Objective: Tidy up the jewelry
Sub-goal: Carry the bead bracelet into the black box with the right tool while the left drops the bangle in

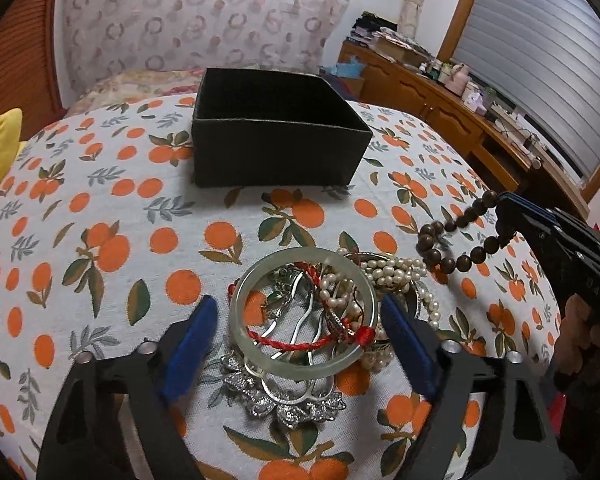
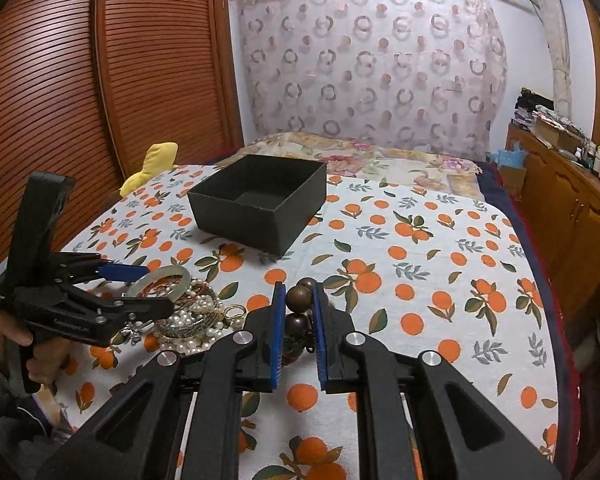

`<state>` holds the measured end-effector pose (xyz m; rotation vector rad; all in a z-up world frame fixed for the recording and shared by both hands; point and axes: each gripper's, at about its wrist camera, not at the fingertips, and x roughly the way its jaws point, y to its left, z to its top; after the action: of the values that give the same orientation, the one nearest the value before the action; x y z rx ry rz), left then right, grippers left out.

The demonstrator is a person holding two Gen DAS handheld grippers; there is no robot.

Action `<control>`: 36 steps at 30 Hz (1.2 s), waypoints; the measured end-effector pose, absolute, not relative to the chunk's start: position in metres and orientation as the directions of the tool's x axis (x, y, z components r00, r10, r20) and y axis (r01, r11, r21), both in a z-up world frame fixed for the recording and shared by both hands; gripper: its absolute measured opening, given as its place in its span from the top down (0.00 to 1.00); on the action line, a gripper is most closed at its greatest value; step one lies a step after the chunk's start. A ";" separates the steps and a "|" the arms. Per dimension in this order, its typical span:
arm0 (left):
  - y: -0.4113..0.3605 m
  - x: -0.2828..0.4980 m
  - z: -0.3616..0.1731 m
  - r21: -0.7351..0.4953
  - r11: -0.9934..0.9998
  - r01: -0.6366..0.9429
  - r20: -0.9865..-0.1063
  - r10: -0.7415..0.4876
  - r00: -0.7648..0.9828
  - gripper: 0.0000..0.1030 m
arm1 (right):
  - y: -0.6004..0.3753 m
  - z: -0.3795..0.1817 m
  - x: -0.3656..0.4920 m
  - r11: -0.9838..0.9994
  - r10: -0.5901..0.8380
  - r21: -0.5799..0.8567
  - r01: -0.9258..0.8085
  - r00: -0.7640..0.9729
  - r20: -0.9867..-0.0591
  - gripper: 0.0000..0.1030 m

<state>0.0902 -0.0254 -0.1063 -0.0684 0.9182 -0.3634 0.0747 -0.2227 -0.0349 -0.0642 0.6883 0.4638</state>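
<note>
A pale green jade bangle lies on top of a jewelry pile of pearls, a red cord bracelet and a silver flower hairpin. My left gripper is open and straddles the bangle; its right pad is close to the rim and its left pad stands a little off it. My right gripper is shut on a brown wooden bead bracelet, which hangs over the cloth to the right of the pile. An open, empty black box stands farther back.
The table wears a white cloth with orange fruit print. A yellow soft thing lies at its far left edge. A bed is behind it, a wooden cabinet runs along the right, and a slatted wooden door is on the left.
</note>
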 end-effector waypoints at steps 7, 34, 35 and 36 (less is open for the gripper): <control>-0.024 0.091 -0.105 -0.219 0.934 0.284 -0.749 -0.347 0.565 0.33 | -0.216 -0.030 0.075 0.889 0.404 0.090 -0.449 0.675 -0.618 0.86; -0.007 0.137 -0.040 -0.143 0.957 0.253 -0.651 -0.283 0.704 0.33 | -0.163 0.055 0.156 0.821 0.508 0.037 -0.569 0.700 -0.502 0.86; -0.006 0.139 -0.040 -0.142 0.958 0.251 -0.650 -0.281 0.706 0.33 | -0.161 0.054 0.161 0.819 0.510 0.039 -0.572 0.696 -0.505 0.86; -0.006 0.142 -0.040 -0.142 0.958 0.249 -0.649 -0.280 0.707 0.33 | -0.159 0.053 0.165 0.817 0.512 0.042 -0.574 0.691 -0.510 0.86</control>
<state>0.1421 -0.0056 -0.0400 -0.0446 0.7283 -0.2937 0.1648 -0.1588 0.0527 -0.1241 0.5310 0.6089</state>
